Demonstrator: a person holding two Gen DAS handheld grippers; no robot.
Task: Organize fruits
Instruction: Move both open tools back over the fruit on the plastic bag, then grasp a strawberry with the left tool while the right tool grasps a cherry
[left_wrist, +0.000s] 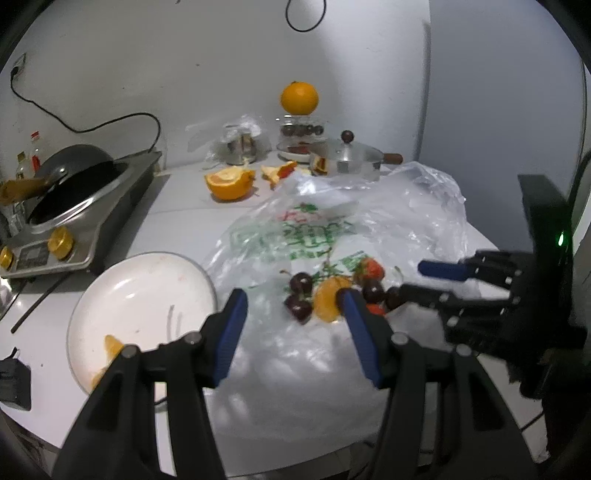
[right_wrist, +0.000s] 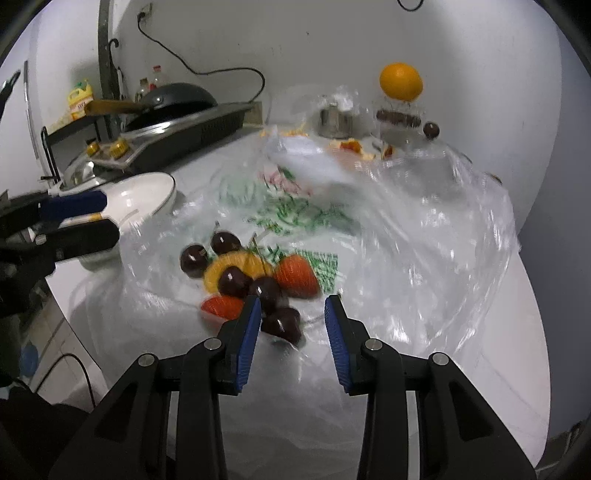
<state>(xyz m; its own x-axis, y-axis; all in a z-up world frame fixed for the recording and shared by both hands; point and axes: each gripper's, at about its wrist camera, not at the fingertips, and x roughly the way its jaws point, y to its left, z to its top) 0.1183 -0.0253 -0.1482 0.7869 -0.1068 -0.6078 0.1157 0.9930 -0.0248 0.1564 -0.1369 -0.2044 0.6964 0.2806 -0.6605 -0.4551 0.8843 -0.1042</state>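
Strawberry (right_wrist: 295, 275): tip toward the cherries (right_wrist: 225, 242), on plastic bag (right_wrist: 424, 258). White plate (left_wrist: 147, 284): orange segments (left_wrist: 110, 347). Left gripper (left_wrist: 293, 299) and right gripper (right_wrist: 291, 304): jaws spread, empty.

A plain white wall (left_wrist: 177, 66) fills the upper frame, with a black cable (left_wrist: 88, 122) looping across it at upper left. A grey panel (left_wrist: 498, 92) stands at upper right. Below lies a white countertop (left_wrist: 177, 210). At left sits a steel cooktop (left_wrist: 81, 229) bearing a dark wok (left_wrist: 74, 173), with bottles (right_wrist: 147, 83) behind it. The light is dim and cool.
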